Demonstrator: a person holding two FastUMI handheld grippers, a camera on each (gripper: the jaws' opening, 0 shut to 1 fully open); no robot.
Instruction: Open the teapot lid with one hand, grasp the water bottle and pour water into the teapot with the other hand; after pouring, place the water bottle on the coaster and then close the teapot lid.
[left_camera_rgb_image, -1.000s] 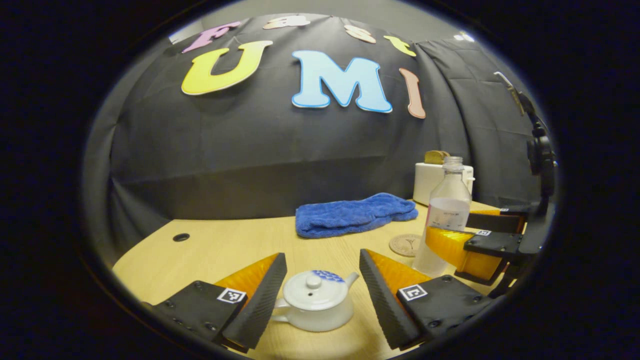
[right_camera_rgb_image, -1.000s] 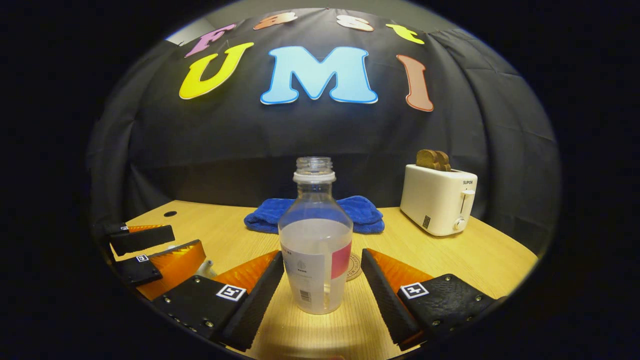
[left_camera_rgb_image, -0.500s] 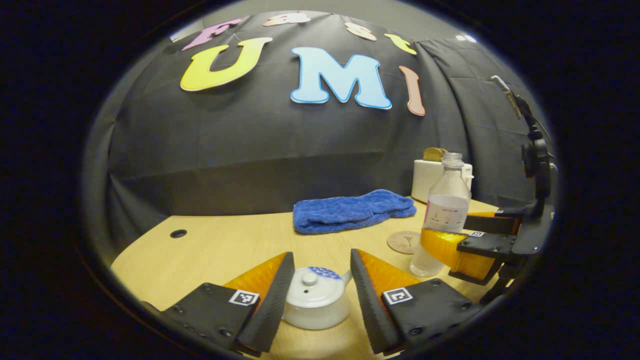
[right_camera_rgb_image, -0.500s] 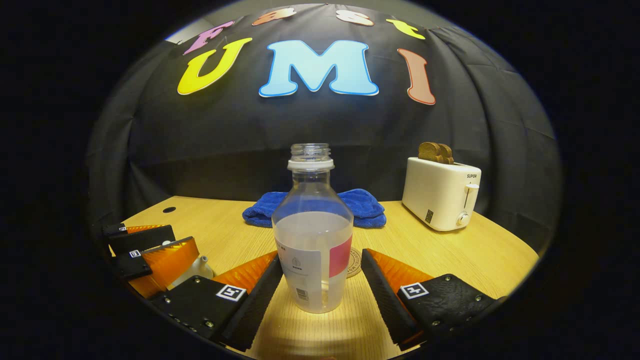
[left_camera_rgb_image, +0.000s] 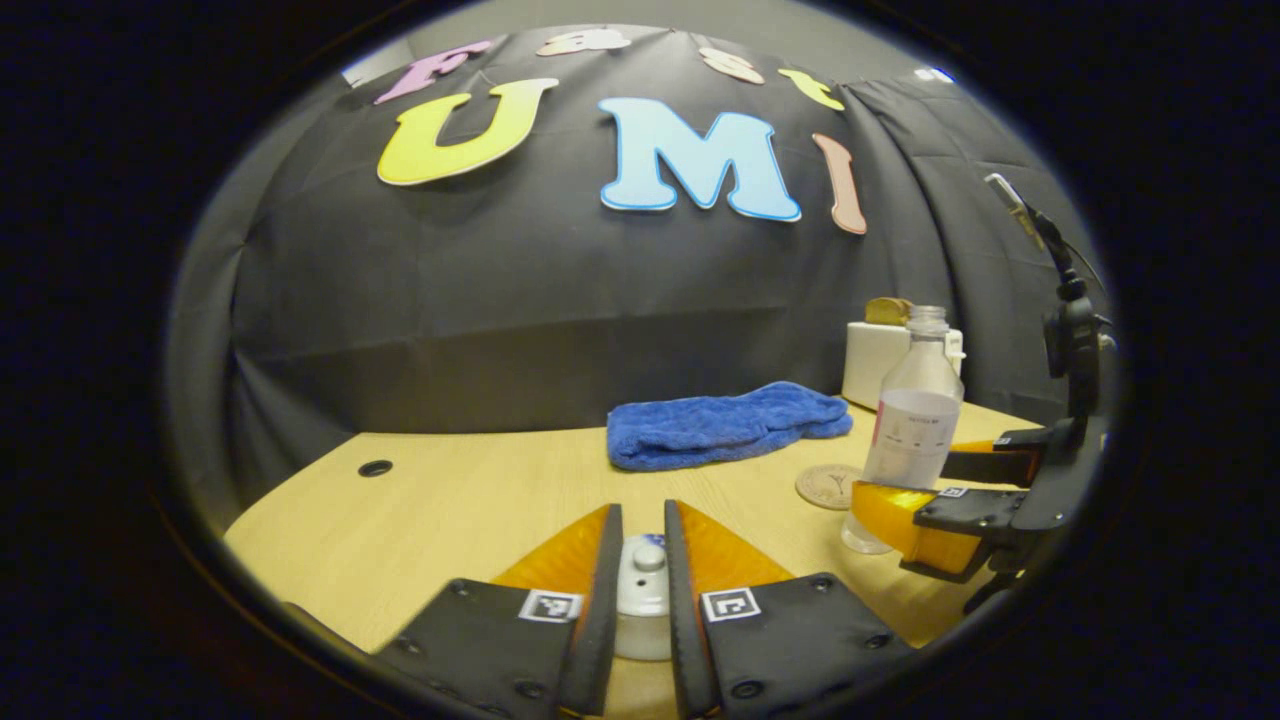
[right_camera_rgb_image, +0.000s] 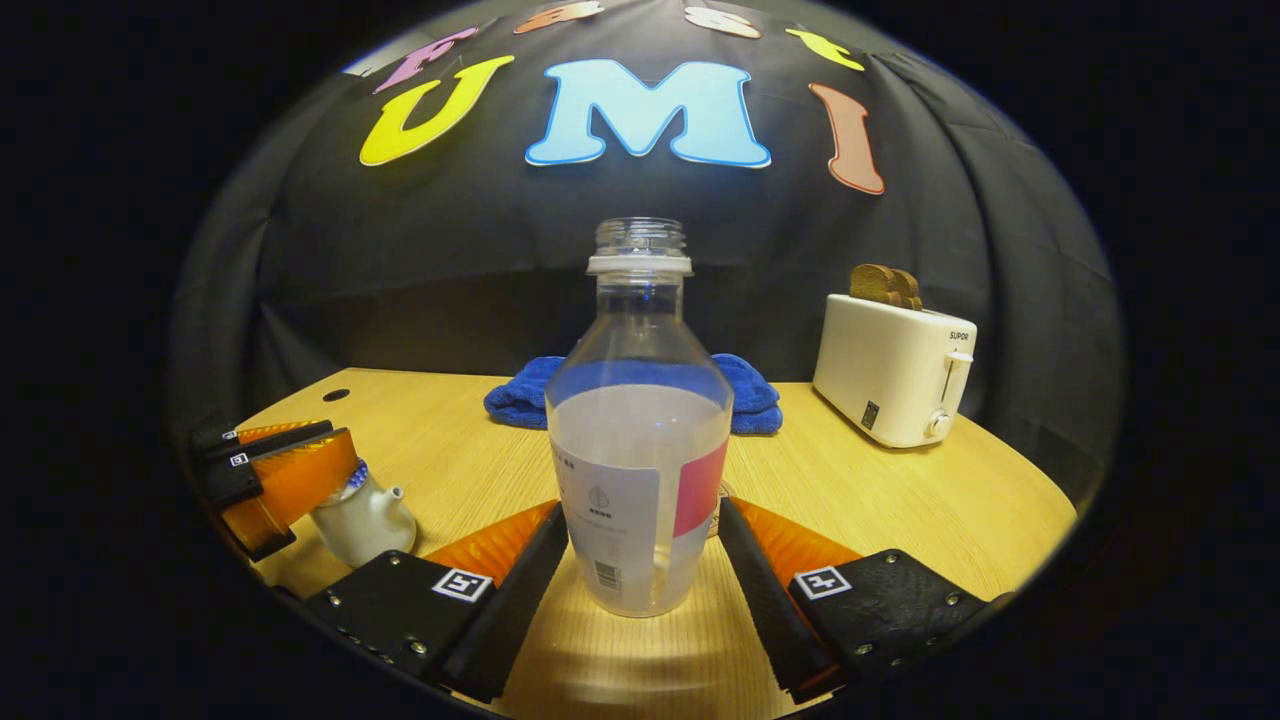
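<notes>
1. In the left gripper view, the left gripper (left_camera_rgb_image: 641, 580) sits bottom centre, level with the table (left_camera_rgb_image: 450, 510), its 2 fingers narrowed onto the knob of the teapot lid (left_camera_rgb_image: 643, 572); whether both pads press it I cannot tell.
2. In the right gripper view, the teapot (right_camera_rgb_image: 365, 518) sits lower left, lid on, under that gripper.
3. The right gripper (right_camera_rgb_image: 643, 560) stands wide at bottom centre, fingers either side of the water bottle (right_camera_rgb_image: 640, 440), with gaps showing.
4. The bottle is upright, uncapped, over half full of cloudy water; its label print is too small to read.
5. The coaster (left_camera_rgb_image: 828, 486) lies just beside the bottle, centre right in the left gripper view.
6. A toaster (right_camera_rgb_image: 893, 368) at right holds 2 toast slices (right_camera_rgb_image: 880, 284); a blue towel (left_camera_rgb_image: 725, 424) lies behind.
</notes>
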